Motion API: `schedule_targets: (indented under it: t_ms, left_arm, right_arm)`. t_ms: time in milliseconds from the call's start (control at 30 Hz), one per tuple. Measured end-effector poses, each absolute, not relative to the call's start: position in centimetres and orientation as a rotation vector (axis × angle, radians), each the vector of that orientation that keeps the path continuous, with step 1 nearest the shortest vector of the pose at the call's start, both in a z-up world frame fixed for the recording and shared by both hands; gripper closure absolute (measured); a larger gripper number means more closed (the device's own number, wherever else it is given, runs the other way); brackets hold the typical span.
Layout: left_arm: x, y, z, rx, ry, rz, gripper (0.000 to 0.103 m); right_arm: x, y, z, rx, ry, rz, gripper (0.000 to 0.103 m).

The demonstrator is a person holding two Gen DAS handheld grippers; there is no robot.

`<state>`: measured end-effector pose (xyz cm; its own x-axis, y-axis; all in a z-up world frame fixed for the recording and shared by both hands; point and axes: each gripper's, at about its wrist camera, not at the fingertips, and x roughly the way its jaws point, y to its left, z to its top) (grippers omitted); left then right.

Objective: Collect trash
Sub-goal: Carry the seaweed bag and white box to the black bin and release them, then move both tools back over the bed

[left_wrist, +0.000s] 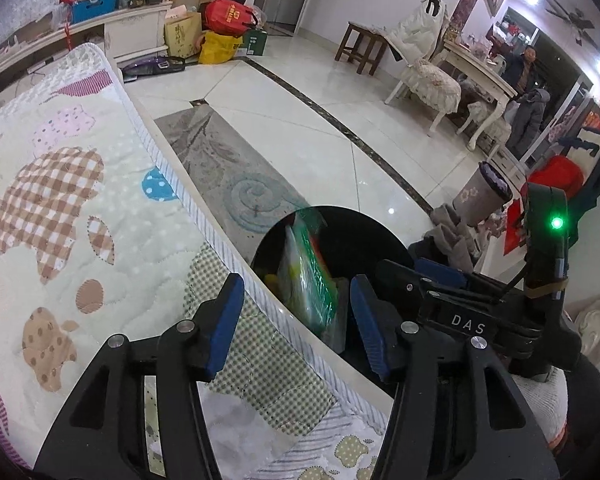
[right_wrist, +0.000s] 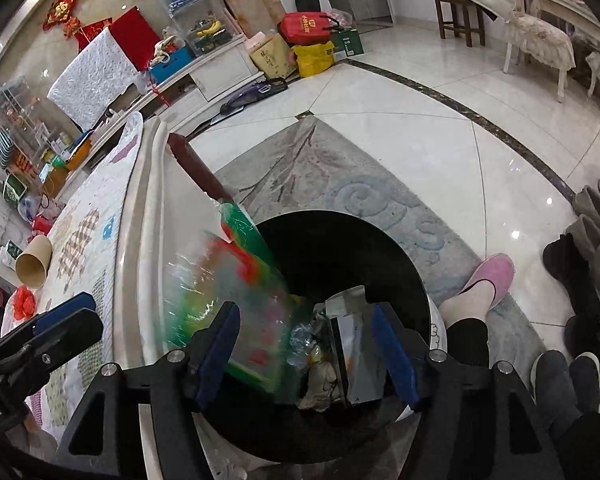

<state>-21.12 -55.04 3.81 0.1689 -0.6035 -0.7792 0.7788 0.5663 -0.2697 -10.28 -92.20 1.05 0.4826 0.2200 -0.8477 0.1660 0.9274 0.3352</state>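
Both tools stand open and empty: right tool (right_wrist: 306, 354) above the bin (right_wrist: 380, 240) holding wrappers (right_wrist: 240, 300); left tool (left_wrist: 296, 320) over the worktop (left_wrist: 80, 200) edge.

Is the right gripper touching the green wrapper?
Apart. In the right wrist view the right gripper is open, and the blurred green wrapper falls toward the black bin beyond it.

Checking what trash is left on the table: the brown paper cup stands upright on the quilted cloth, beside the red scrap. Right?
Not quite: the brown paper cup lies tipped on its side, as the right wrist view shows. It is on the quilted cloth, beside the red scrap.
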Motion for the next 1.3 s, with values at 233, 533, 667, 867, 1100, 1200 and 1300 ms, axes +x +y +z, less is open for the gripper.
schedule_targets:
  t_ms: [233, 533, 667, 867, 1100, 1200, 1300]
  left_arm:
    - [-21.4, -54.6, 4.0, 0.206, 0.986, -0.995, 0.049]
    - [-21.8, -52.8, 5.3, 0.204, 0.94, -0.982, 0.049]
    - [-21.8, -51.2, 6.0, 0.197, 0.915, -0.96, 0.049]
    - [-21.3, -48.2, 7.0, 0.176, 0.872, -0.909, 0.049]
    - [-20.3, -44.1, 7.2, 0.142, 0.854, -0.84, 0.049]
    - [-19.8, -42.2, 7.1, 0.12, 0.853, -0.805, 0.049]
    - [-19.3, -40.2, 7.0, 0.101, 0.852, -0.767, 0.049]
  right_arm:
    - [-10.6, -91.9, 1.6, 0.398, 1.066, 0.041, 0.037]
    - [-11.2, -90.5, 2.7, 0.379, 1.05, 0.07, 0.036]
    - [-11.4, -89.0, 3.8, 0.354, 1.031, 0.095, 0.036]
    - [-11.5, -85.8, 5.0, 0.294, 1.018, 0.143, 0.033]
    - [-11.5, -82.2, 5.8, 0.253, 1.015, 0.199, 0.033]
    - [-11.3, -80.3, 6.1, 0.231, 1.012, 0.228, 0.032]
    - [-11.2, -78.4, 6.5, 0.21, 1.009, 0.257, 0.03]
